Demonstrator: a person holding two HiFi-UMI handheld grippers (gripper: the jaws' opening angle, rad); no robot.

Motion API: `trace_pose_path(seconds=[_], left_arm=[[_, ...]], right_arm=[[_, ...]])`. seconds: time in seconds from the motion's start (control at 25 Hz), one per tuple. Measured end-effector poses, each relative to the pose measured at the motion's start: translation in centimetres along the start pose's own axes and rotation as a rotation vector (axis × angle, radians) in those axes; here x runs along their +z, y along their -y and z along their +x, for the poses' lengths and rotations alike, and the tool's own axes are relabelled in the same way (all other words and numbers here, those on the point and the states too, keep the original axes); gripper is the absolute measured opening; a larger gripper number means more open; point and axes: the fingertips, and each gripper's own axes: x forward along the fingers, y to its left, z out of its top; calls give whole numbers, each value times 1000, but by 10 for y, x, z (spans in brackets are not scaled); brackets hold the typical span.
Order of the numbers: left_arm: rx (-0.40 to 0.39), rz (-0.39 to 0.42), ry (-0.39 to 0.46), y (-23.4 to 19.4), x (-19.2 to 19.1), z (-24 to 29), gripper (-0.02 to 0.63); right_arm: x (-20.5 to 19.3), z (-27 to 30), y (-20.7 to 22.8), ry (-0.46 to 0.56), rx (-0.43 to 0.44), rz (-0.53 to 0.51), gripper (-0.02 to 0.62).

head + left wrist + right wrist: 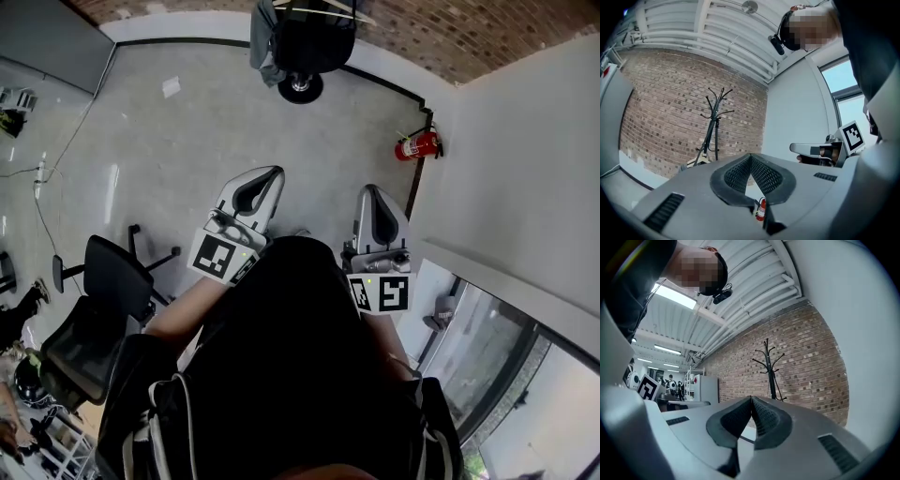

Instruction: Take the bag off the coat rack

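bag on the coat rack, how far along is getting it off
Done: nothing, the dark bag hangs on the coat rack, well away. In hand: nothing, left gripper and right gripper are shut, empty, pointing toward the rack. Left: walk up, open, grip the bag, lift it off.

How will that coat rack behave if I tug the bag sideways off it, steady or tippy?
Probably tippy: the coat rack is a tall, thin pole on a small round base. The dark bag hangs off one side, so weight is likely uneven. On the smooth floor it may also slide.
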Motion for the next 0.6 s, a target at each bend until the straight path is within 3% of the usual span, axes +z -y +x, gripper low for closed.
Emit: trace_pose_path(seconds=[0.16, 0.32, 0.48, 0.6], left_arm=[[7, 6, -23, 11, -7, -4, 18], [-15, -99, -37, 29, -18, -6, 18], [9, -51, -28, 42, -23, -9, 18], [47, -67, -42, 45, -33, -8, 18]], right_arm=[[-4, -23, 16, 18, -26, 42, 20], [-7, -47, 30, 31, -22, 58, 20], [-16, -71, 48, 29, -37, 66, 20], [-26, -86, 57, 3, -35, 42, 20]])
